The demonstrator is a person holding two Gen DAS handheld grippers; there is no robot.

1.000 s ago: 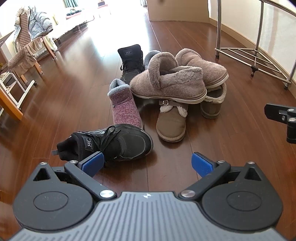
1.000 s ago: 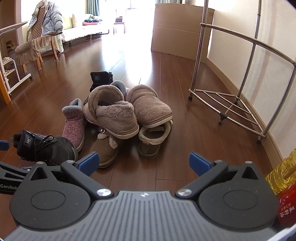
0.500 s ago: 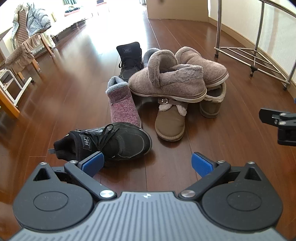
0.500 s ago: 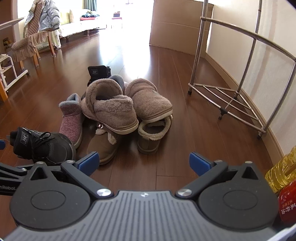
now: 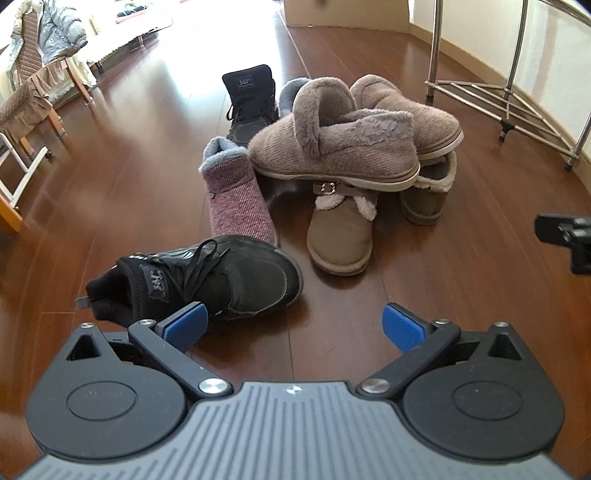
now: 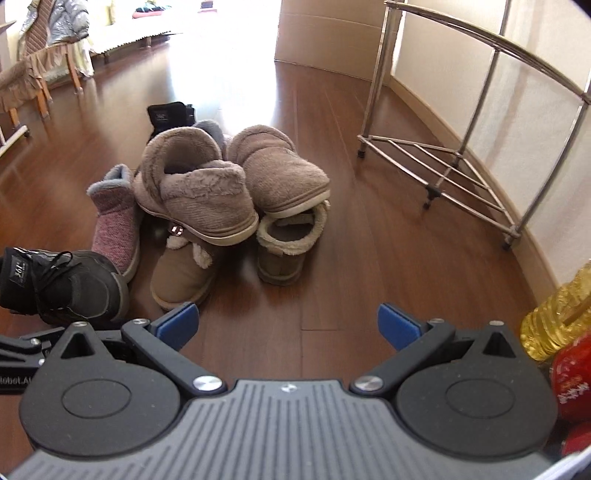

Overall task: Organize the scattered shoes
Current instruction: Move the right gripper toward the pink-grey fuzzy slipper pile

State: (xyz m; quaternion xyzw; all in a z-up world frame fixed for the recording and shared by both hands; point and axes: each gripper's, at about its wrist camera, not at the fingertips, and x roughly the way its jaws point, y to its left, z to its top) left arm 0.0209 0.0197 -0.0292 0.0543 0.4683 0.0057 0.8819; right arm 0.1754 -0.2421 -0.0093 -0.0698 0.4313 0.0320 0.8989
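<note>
A heap of shoes lies on the wooden floor. Nearest me is a black sneaker [image 5: 207, 277] [image 6: 62, 288], just past my left gripper [image 5: 293, 325], which is open and empty. Behind it stand a pink knit slipper [image 5: 238, 199] [image 6: 114, 221], a second black sneaker [image 5: 251, 107] and two tan fur-lined boots [image 5: 340, 236] [image 6: 184, 273]. Two grey-brown plush slippers [image 5: 332, 151] [image 6: 199, 192] rest on top of the boots. My right gripper [image 6: 288, 326] is open and empty, a short way in front of the boots.
A metal corner rack [image 6: 461, 155] stands by the wall at the right. A cardboard box [image 6: 328, 33] is at the back. A chair with clothes [image 5: 33, 74] is at the far left. Oil bottles [image 6: 561, 321] sit at my right edge.
Both grippers have moved forward and lower toward the shoe heap, so the shoes look larger. Both stay open and no shoe has moved.
</note>
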